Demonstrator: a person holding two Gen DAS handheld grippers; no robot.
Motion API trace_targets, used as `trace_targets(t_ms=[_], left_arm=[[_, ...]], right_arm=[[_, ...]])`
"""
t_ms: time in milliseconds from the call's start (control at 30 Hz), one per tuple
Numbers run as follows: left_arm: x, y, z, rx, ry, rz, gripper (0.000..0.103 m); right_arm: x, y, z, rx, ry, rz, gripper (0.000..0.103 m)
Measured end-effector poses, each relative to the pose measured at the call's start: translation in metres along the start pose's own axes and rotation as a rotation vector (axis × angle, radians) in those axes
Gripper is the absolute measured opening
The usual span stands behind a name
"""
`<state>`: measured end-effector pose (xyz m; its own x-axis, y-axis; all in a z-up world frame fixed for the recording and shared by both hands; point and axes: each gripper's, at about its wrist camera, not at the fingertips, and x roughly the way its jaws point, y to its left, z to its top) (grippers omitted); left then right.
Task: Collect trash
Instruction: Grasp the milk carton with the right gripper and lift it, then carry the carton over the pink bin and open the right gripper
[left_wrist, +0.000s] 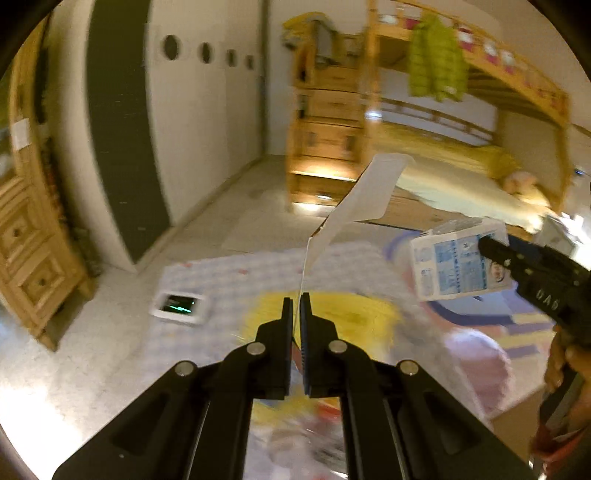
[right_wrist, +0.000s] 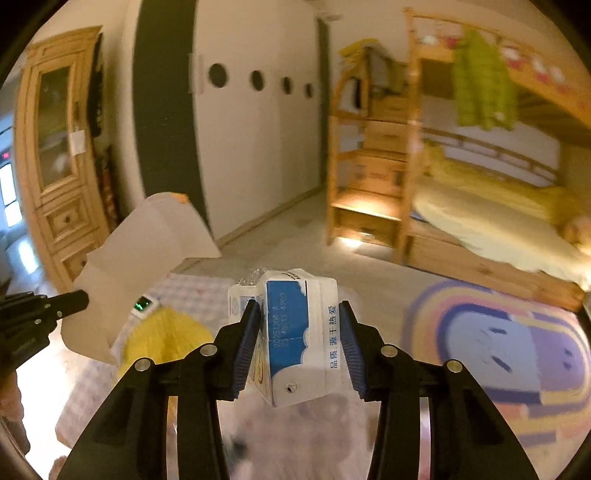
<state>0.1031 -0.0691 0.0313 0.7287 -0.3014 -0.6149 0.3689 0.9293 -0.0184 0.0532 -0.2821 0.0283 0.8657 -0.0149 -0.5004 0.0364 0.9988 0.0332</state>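
My left gripper (left_wrist: 296, 301) is shut on a flat white cardboard piece (left_wrist: 364, 201), held edge-on and rising up and to the right; the cardboard also shows in the right wrist view (right_wrist: 140, 266) with the left gripper (right_wrist: 79, 299) at its left edge. My right gripper (right_wrist: 299, 314) is shut on a blue and white milk carton (right_wrist: 295, 332), held above the floor. The carton (left_wrist: 454, 264) and the right gripper (left_wrist: 487, 245) also show at the right of the left wrist view.
Below lie a checked mat (left_wrist: 229, 280), a yellow item (left_wrist: 343, 317), a pink soft thing (left_wrist: 476, 365) and a white device with a green display (left_wrist: 179, 304). A rainbow rug (right_wrist: 498, 343), wooden bunk bed (right_wrist: 480, 206), stair drawers (right_wrist: 373, 184), white wardrobe (right_wrist: 255, 147) and wooden cabinet (right_wrist: 55, 166) surround.
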Motion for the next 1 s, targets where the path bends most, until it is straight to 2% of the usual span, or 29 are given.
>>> trace_targets(t_ms=[167,200,300,533,633,800,1000], left_arm=[[-0.003,-0.074,-0.034,0.07,0.025,-0.137,0.002],[0.0,-0.095,-0.043,0.089,0.042,-0.18,0.002],[0.004,-0.14,-0.059,0.147,0.062,-0.249,0.002],[0.03,-0.224,-0.082,0.256,0.146,-0.395,0.002],[0.055,-0.242,-0.089,0.27,0.204,-0.409,0.002],[0.099,-0.263,-0.093,0.276,0.288,-0.385,0.002],[0.128,-0.276,-0.085,0.253,0.321,-0.389,0.002]], right_arm=[[-0.06,-0.048,-0.069,0.103,0.048,-0.127,0.044],[-0.066,-0.054,-0.077,0.115,0.055,-0.148,0.044],[-0.09,-0.086,-0.113,0.188,0.081,-0.236,0.044],[-0.108,-0.145,-0.159,0.329,0.113,-0.361,0.044],[-0.103,-0.164,-0.169,0.352,0.13,-0.405,0.044],[-0.077,-0.191,-0.179,0.37,0.179,-0.457,0.044],[-0.052,-0.205,-0.188,0.369,0.224,-0.498,0.044]])
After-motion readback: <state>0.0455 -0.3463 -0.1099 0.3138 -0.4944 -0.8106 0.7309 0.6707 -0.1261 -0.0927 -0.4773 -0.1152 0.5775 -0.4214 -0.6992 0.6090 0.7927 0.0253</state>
